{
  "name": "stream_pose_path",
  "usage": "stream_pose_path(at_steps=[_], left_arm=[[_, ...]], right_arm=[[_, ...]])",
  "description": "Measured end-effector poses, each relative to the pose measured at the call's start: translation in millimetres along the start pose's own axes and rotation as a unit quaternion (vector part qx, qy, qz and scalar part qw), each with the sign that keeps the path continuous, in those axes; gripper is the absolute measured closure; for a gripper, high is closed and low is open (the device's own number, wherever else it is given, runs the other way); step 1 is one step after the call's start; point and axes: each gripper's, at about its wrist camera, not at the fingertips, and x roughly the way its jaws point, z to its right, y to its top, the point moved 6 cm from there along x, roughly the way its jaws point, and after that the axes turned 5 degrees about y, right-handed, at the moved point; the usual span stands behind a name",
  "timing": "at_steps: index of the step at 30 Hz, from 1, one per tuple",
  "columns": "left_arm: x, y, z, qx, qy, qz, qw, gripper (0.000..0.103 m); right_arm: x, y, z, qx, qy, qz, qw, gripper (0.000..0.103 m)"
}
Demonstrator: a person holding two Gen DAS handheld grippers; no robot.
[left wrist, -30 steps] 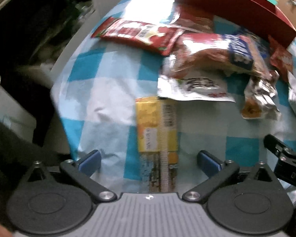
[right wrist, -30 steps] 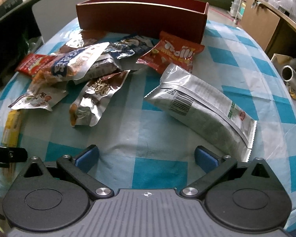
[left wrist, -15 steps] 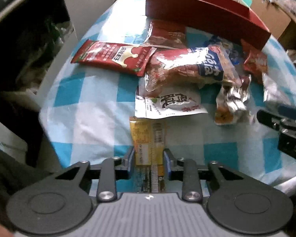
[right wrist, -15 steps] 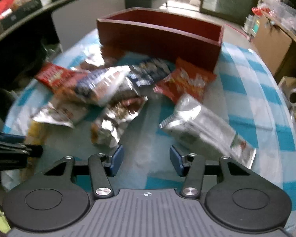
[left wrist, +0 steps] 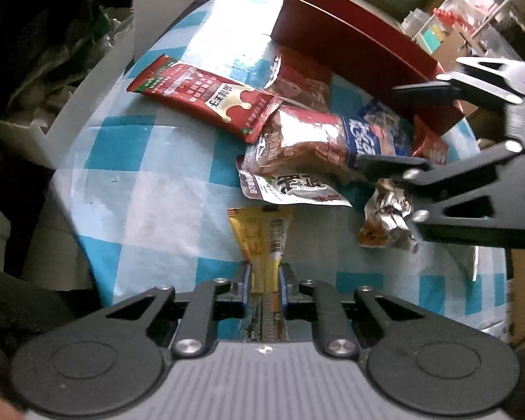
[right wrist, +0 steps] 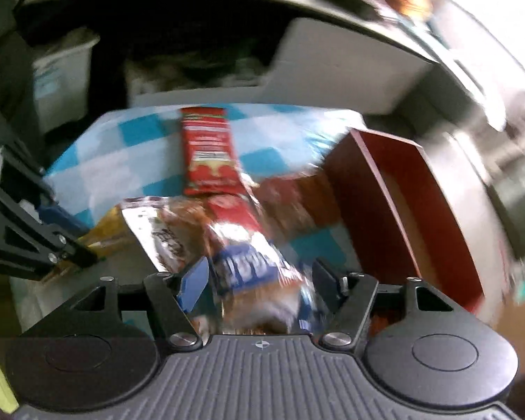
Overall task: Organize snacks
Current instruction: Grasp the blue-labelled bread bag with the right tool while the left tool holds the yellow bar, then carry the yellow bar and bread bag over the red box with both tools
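Left gripper (left wrist: 264, 276): jaws narrow, clamped on the near end of the yellow snack bar (left wrist: 264, 234), which lies on the blue-checked tablecloth (left wrist: 157, 189).
Right gripper (right wrist: 259, 280): jaws parted on either side of the blue-banded snack bag (right wrist: 248, 266); the blur hides whether the pads touch it.
Snack pile: the long red packet (left wrist: 206, 96) lies left of the bag; a white pouch (left wrist: 290, 189) sits under it.
Red box (left wrist: 353, 45): behind the pile, at the far edge.
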Motion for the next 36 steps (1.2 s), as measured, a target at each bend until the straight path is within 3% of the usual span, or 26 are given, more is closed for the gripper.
stream_pose_path(at_steps=[3, 6, 11, 15, 21, 29, 36], left_arm=[[-5, 4, -4, -0.011, -0.017, 0.003, 0.9998, 0.092], [-5, 7, -6, -0.019, -0.028, 0.0, 0.9994, 0.092], [-3, 9, -11, -0.03, -0.039, -0.009, 0.9988, 0.092], [0, 11, -16, -0.035, -0.043, -0.015, 0.9983, 0.092], [-3, 7, -18, -0.032, -0.046, -0.014, 0.9983, 0.092], [-17, 4, -16, -0.023, -0.04, 0.007, 0.9989, 0.092], [-34, 4, -7, -0.009, -0.043, 0.024, 0.9988, 0.092]], right_arm=[[15, 12, -5, -0.037, 0.054, -0.015, 0.998, 0.029], [39, 16, -7, -0.068, 0.109, -0.054, 0.99, 0.021], [69, 23, 5, -0.001, 0.185, -0.078, 0.98, 0.021], [68, 16, 15, 0.075, 0.198, -0.09, 0.973, 0.032], [50, -1, 25, 0.152, 0.183, -0.102, 0.966, 0.042], [21, -23, 12, 0.216, 0.193, -0.075, 0.954, 0.05], [-8, -48, 8, 0.299, 0.197, -0.012, 0.934, 0.054]])
